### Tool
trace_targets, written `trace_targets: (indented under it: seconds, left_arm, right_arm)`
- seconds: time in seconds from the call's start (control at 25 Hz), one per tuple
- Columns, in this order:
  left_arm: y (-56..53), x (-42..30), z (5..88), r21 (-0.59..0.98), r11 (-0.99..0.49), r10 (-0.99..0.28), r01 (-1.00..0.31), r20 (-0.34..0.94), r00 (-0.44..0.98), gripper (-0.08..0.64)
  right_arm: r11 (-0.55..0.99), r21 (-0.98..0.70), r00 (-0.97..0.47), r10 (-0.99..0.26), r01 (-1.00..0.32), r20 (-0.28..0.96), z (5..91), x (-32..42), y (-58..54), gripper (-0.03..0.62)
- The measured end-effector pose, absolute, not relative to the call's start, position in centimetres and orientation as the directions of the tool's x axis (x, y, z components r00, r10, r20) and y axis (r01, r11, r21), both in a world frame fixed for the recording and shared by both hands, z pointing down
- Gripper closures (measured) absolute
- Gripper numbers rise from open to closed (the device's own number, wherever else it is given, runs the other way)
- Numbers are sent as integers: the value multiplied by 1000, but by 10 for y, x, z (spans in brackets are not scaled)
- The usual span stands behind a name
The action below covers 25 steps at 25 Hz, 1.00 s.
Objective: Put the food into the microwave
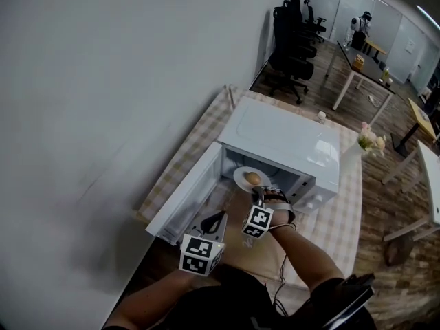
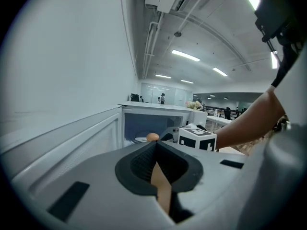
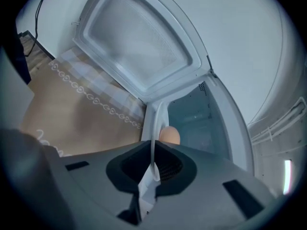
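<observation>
Checked tablecloth [image 1: 206, 133] under boxy glossy white microwave [image 1: 289, 143], door [image 1: 184, 199] swung open. Smooth, round tan food [image 1: 253, 178] on thin white plate [image 1: 242, 180] at microwave's mouth. Right gripper [image 1: 259, 193] pinches plate rim; left gripper [image 1: 218, 216] pressed together, empty, beside door.

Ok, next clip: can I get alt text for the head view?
The right claw grips the rim of a white plate carrying a round piece of food, at the mouth of a white microwave whose door stands open to the left. The left claw, shut and empty, is beside the door.
</observation>
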<state>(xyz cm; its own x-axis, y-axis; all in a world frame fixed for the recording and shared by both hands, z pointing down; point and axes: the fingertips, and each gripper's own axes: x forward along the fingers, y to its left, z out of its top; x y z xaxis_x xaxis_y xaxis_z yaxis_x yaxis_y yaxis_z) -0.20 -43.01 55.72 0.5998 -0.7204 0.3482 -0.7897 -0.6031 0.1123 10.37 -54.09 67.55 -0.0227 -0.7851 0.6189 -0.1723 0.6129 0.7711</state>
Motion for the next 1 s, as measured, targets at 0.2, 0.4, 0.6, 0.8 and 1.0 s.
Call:
trace_targets:
  seconds: [0.2, 0.4, 0.6, 0.8, 1.0]
  left_arm:
    - [-434, -7, 566, 112, -587, -725, -802, 367, 582, 552]
    - [-440, -7, 570, 101, -589, -722, -802, 381, 578, 552]
    - [-443, -6, 576, 99, -582, -723, -807, 391, 569, 552]
    - [-444, -2, 577, 104, -579, -721, -809, 397, 567, 552]
    - [-442, -1, 581, 119, -576, -715, -809, 407, 569, 552]
  right_arm:
    - [623, 765, 3, -775, -162, 632, 694, 111, -553, 568]
    - [617, 773, 25, -779, -149, 627, 702, 117, -571, 568]
    - [619, 776, 36, -779, -125, 627, 711, 122, -581, 566]
    - [634, 766, 52, -766, -100, 641, 718, 129, -588, 561]
    - [670, 735, 65, -733, -104, 678, 723, 132, -582, 534]
